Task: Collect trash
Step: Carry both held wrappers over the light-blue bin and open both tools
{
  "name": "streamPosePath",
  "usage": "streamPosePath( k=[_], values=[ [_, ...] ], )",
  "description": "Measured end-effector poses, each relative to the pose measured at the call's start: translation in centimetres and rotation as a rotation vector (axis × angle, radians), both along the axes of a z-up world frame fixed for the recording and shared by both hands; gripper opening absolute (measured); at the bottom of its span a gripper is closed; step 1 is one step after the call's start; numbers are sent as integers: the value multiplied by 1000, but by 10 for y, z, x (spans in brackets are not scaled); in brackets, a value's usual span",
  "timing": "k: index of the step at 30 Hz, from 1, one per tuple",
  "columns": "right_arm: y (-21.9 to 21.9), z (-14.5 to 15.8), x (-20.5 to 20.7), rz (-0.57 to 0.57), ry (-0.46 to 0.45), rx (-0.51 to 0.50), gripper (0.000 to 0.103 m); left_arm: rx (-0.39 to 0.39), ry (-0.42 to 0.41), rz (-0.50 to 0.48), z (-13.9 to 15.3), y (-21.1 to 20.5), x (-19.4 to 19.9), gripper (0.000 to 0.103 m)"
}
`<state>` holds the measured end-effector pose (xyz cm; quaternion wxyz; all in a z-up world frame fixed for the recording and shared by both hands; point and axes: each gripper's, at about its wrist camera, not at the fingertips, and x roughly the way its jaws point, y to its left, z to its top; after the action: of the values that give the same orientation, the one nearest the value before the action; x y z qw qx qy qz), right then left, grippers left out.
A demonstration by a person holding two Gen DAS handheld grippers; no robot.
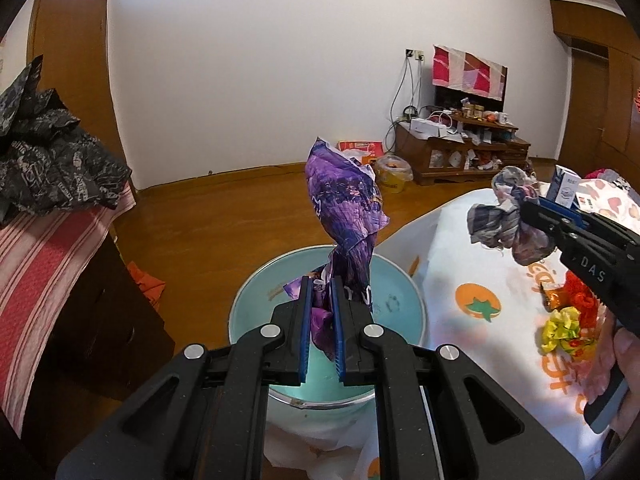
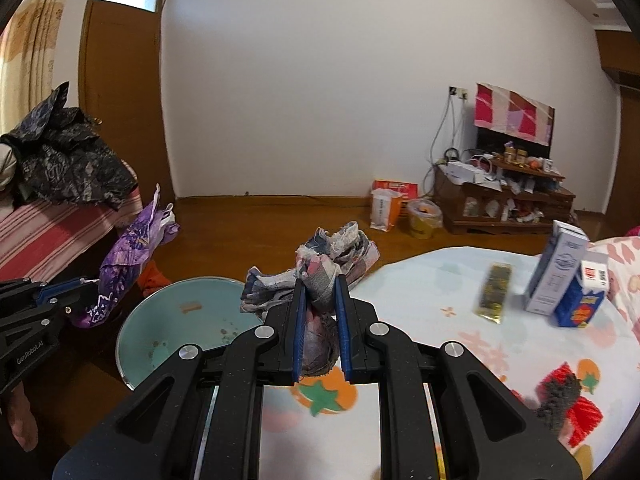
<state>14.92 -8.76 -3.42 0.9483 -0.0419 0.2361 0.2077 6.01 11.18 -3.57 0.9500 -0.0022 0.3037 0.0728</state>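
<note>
— While both hands are up over the basin, what has the left gripper (image 1: 322,308) got?

— A crumpled purple wrapper (image 1: 344,216). The blue pads are pressed narrow on its lower end, and the rest stands up toward twelve o'clock, above the pale blue basin (image 1: 404,312) on the floor.

— And the right gripper (image 2: 320,312)?

— Closed on a wad of checked rag (image 2: 320,264), greyish with pink and blue. From the left camera that bundle hangs at about two o'clock, over the edge of the table with the white cloth (image 1: 448,272) printed in orange fruit.

— Is anything in the basin?

— From the right camera, a small tan scrap (image 2: 190,306) at about ten o'clock inside it, and some dark crumbs (image 2: 226,330) near the middle. The basin sits just beside the table's edge.

— What lies on the table?

— A yellow crumpled wrapper (image 1: 560,330) and an orange one (image 1: 557,299) close together at three o'clock in the left view. In the right view, a gold packet (image 2: 494,294), blurred, then a tall white carton (image 2: 558,272) touching a smaller blue carton (image 2: 584,300) at two o'clock. Nearer, at four o'clock, a dark fuzzy lump (image 2: 560,398) on something red (image 2: 586,412); I cannot tell what either is.

— And at nine o'clock?

— A striped pink bed (image 2: 48,232) with a dark patterned jacket (image 2: 68,160) heaped on it.
</note>
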Motion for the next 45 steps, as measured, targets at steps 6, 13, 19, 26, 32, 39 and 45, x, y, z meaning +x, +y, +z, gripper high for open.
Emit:
streamPosePath(
  k=[6, 13, 19, 26, 32, 39, 45],
  values=[
    [25, -5, 4, 47, 3, -10, 15, 1, 9, 33, -3, 13, 0, 9],
    [50, -9, 7, 104, 7, -17, 15, 6, 14, 74, -7, 27, -2, 9],
    [69, -12, 7, 140, 10, -30, 15, -2, 30, 104, -10, 39, 0, 9],
    [82, -13, 5, 169, 14, -44, 15, -10, 40, 120, -13, 47, 0, 10],
    [88, -15, 4, 178, 18, -53, 15, -15, 42, 126, -13, 48, 0, 10],
    [88, -16, 4, 177, 19, -53, 15, -21, 45, 124, -15, 48, 0, 10],
    [87, -16, 5, 178, 20, -55, 15, -25, 51, 116, -18, 51, 2, 10]
  ],
)
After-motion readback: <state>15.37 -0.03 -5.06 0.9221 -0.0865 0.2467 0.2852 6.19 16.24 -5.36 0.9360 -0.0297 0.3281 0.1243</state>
